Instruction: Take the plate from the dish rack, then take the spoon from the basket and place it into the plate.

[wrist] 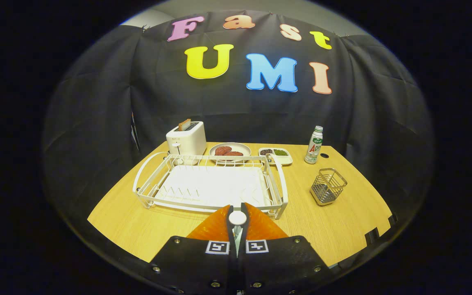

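Clamping spoon [237,218], claw [237,209] just before dish rack [280,189]

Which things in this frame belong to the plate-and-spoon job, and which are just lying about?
Job:
- dish rack, nothing in it
- wire basket
- gripper, fingers shut on a white round-ended piece, likely the spoon

Lying about:
- toaster with toast
- plate holding brown pieces, unclear if it is the job's
- two-part dish
- bottle

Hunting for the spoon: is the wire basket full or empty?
Empty: the basket shows only its bare wire bottom. The claw is shut on a white spoon.
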{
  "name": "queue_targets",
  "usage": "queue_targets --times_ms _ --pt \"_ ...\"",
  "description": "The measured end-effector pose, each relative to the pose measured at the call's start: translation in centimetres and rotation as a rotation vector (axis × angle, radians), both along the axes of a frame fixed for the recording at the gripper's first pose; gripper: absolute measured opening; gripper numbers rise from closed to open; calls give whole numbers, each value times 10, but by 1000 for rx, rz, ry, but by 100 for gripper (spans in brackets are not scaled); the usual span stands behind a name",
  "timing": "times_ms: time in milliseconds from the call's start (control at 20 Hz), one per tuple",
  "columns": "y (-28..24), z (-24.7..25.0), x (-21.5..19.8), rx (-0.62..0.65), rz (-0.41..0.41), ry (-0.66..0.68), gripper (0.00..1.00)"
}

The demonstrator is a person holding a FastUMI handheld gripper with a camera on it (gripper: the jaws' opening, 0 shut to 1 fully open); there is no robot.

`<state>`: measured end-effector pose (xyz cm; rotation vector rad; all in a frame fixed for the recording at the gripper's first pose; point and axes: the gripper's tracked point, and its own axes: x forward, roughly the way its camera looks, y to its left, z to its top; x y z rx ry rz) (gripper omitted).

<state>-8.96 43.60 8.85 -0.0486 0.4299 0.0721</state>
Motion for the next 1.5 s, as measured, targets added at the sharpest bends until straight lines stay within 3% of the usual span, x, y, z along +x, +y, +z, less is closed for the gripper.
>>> queue_targets --times_ms 250,1050,1350,1400,1500 --pt "12 -17 -4 -13 37 24 1" --pt "10 -44 -8 -10 49 51 1" --pt "-3 -42 -5 -3 12 30 19" --pt "-9 -41 -4 -17 -1 29 44" --pt "-11 -42 -1 -18 -2 20 67"
